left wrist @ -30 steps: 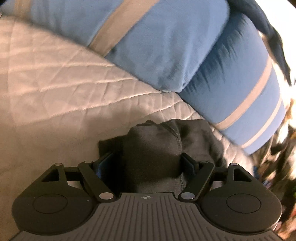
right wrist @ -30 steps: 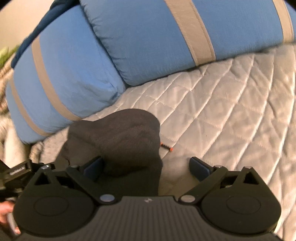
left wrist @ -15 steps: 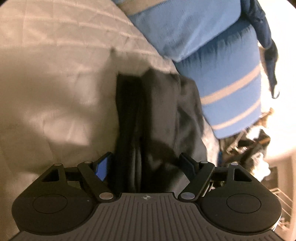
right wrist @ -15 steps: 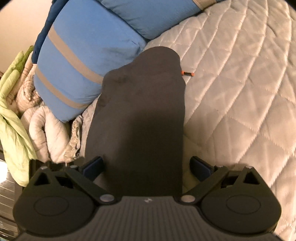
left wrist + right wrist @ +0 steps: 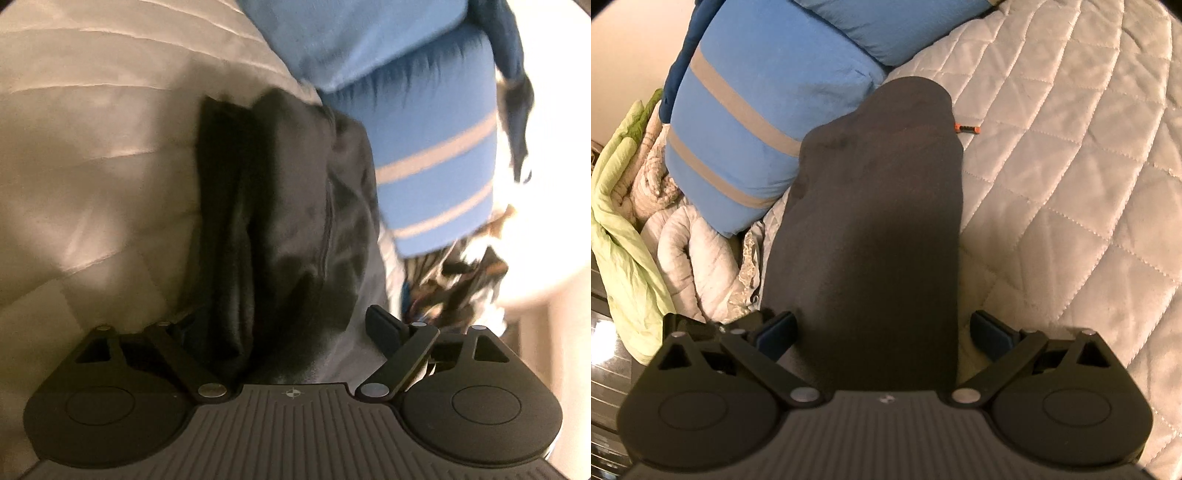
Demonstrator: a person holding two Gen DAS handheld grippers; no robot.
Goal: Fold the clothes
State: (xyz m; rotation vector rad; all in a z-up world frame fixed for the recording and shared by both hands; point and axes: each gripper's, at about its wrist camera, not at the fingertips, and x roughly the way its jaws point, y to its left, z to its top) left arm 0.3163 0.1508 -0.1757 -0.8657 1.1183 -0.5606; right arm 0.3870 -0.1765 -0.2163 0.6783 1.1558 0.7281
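A dark grey garment (image 5: 879,221) lies stretched out on the quilted bed (image 5: 1071,184), its far end against the blue pillows. It runs back between the fingers of my right gripper (image 5: 884,330), which stands open above it, jaws wide apart on either side of the cloth. In the blurred left wrist view the same garment (image 5: 280,206) shows as dark bunched folds. My left gripper (image 5: 280,332) is open over its near end. The cloth hides the left finger, and the right finger (image 5: 382,328) stands apart from the fabric.
Two blue pillows with tan stripes (image 5: 768,110) (image 5: 436,147) block the far side. A small orange-and-black object (image 5: 966,128) lies on the quilt beside the garment. A green blanket (image 5: 624,221) and pale bunched bedding (image 5: 690,258) hang off the bed's left edge.
Both grippers have pulled up and back from the garment. It went from a bunched lump close to the fingers to a long flat strip on the quilt.
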